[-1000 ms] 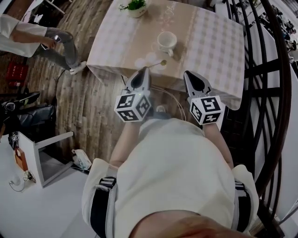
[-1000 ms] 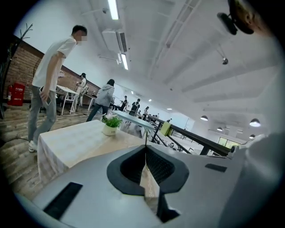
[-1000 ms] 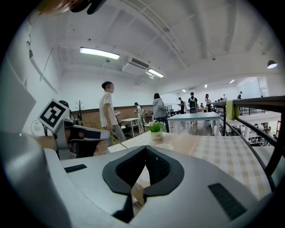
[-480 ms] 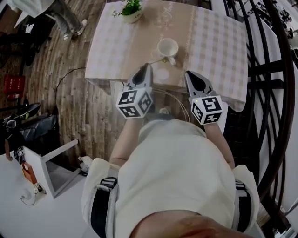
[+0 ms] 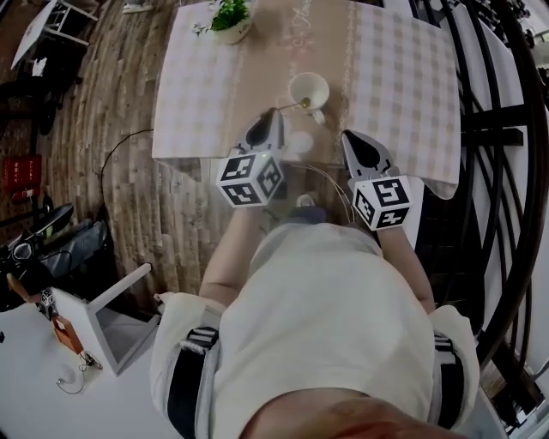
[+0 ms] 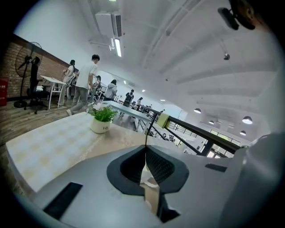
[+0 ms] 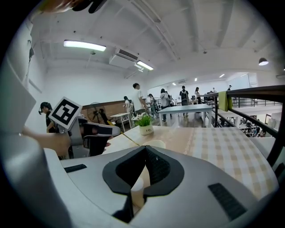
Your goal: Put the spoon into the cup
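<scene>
Your left tongs (image 5: 273, 113) were clenched on the spoon (image 5: 292, 105) — in the left gripper view its thin handle stood up from betw. the closed jaws. The spoon ran from the tongs' tip toward the cup (image 5: 309, 87). Its far end was just beside the cup's near rim, on the side twd. you; couldn't tell if it touched. It wasn't inside the cup.

The cup stood upright on the worktop (image 5: 395, 77), which was checked w/ a plain band down the middle, and the cup sat on that band.

Your right tongs (image 5: 346, 135) were right of the cup and nearer you, by the worktop's near edge, apart from the cup — jaws clenched, nothing betw. them. The right gripper view showed the cup's pale rim just beyond the tips, w/ the left tongs off to the cup's left.

A small potted plant (image 5: 229, 15) sat beyond the cup and to its left, at the far side of the worktop. The left marker cube (image 5: 249, 180) and the right marker cube (image 5: 382, 202) were both nearer you than the cup, past the worktop's near edge. There was wood-plank floor (image 5: 129, 154) left of the cup and a dark railing (image 5: 506, 137) to its right.
</scene>
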